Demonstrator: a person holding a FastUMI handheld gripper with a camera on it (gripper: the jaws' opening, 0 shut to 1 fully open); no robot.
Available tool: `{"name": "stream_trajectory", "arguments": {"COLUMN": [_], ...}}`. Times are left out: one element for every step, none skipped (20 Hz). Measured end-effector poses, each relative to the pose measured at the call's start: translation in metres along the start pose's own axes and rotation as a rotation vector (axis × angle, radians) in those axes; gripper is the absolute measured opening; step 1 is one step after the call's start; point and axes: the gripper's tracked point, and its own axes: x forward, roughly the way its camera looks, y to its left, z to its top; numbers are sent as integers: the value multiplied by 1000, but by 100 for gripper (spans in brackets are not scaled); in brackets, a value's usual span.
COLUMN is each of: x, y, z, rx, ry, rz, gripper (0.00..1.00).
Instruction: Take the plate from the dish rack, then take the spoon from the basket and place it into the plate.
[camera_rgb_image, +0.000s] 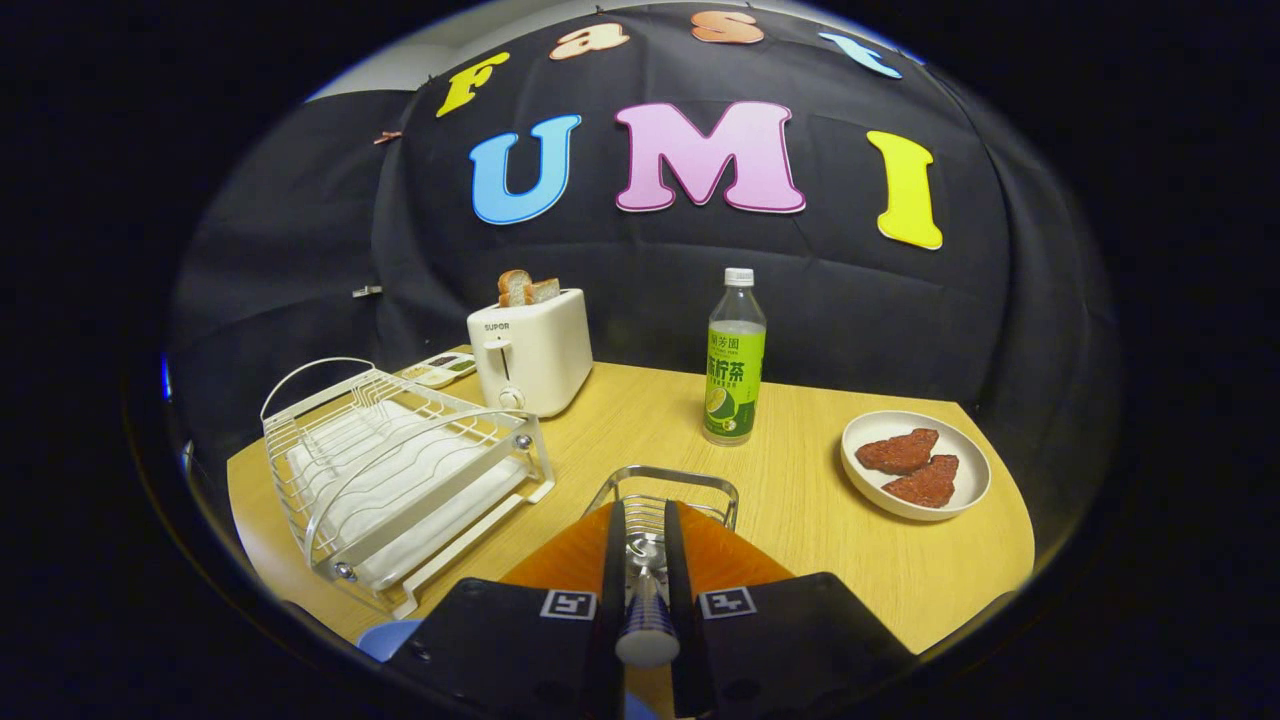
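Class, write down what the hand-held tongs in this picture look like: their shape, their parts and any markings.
The tongs have two narrow, flat, straight fingers running side by side, each set on a broad, boxy block. Each block carries one square black-and-white coded tag next to its finger. The fingers press a spoon handle between them.

The gripper (645, 555) pinches a spoon (646, 590) of polished, mirror-bright metal (its handle ribbed) over a glossy orange plate (740, 560). Dish rack (390, 465) and basket (665, 490) are shiny wire. The table (800, 500) looks like matt pale wood; the toaster (530, 350), smooth plastic.
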Motion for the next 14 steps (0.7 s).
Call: {"name": "stream_trajectory", "arguments": {"x": [0, -2, -4, -6, -10, -16, -21, -29, -37, -47, -56, -65, -75, -85], "y": [1, 2, 1, -1, -4, -5, -6, -8, -9, -7, -5, -3, 0, 1], "z": [1, 3, 7, 11, 16, 22, 28, 35, 43, 52, 62, 71, 78, 85], "rx": [6, 16, 27, 32, 33, 36, 41, 42, 45, 53, 58, 58, 49, 35], "ry": [8, 15, 18, 16, 13, 10, 2, -3, -10, -21, -33, -42, -49, -56], "rz": [-1, 2, 3, -2, -9, -9, -7, -8, -4, 11, 24, 41, 54, 69], "gripper": [22, 21, 21, 21, 21, 21, 21, 21, 21, 21, 21, 21, 21, 21]}}
